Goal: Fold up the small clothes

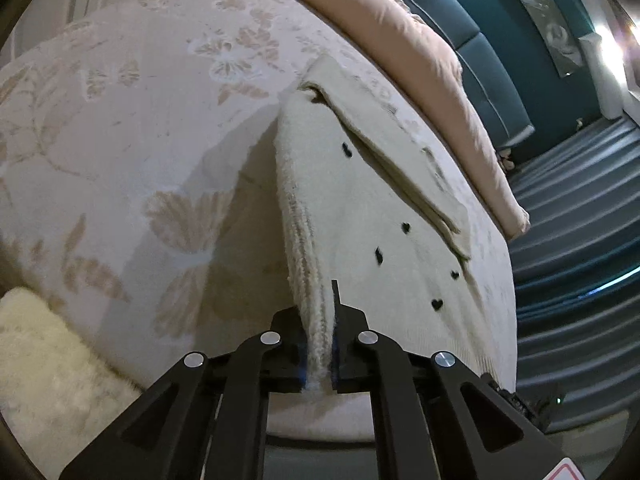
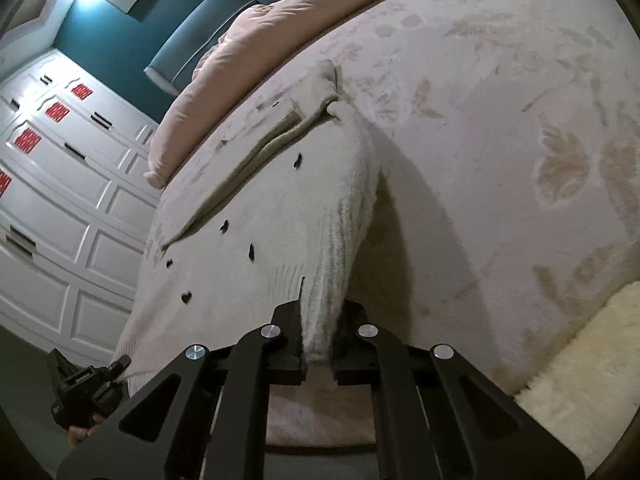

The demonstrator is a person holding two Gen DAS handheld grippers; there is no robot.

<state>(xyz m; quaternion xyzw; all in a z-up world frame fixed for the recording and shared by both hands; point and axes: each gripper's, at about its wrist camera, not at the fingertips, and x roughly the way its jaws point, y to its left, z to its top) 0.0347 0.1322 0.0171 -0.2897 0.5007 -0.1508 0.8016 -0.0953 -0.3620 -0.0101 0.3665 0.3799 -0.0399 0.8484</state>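
Cream sweater (image 1: 360,208) (black hearts) on floral bed (image 1: 140,120), your left tongs (image 1: 320,344) and right tongs (image 2: 320,336) each clamped on its ribbed hem.

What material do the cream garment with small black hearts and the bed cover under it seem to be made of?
Cream garment: probably a soft knit, wool or acrylic; ribbed rows and a fuzzy edge show where the left gripper pinches it. Bed cover: apparently woven fabric, matte, with a tan leaf pattern; the fibre is unclear.

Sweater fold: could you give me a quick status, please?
Left gripper and right gripper shut on sweater hem. Hem lifted off bed. Nothing in the way.
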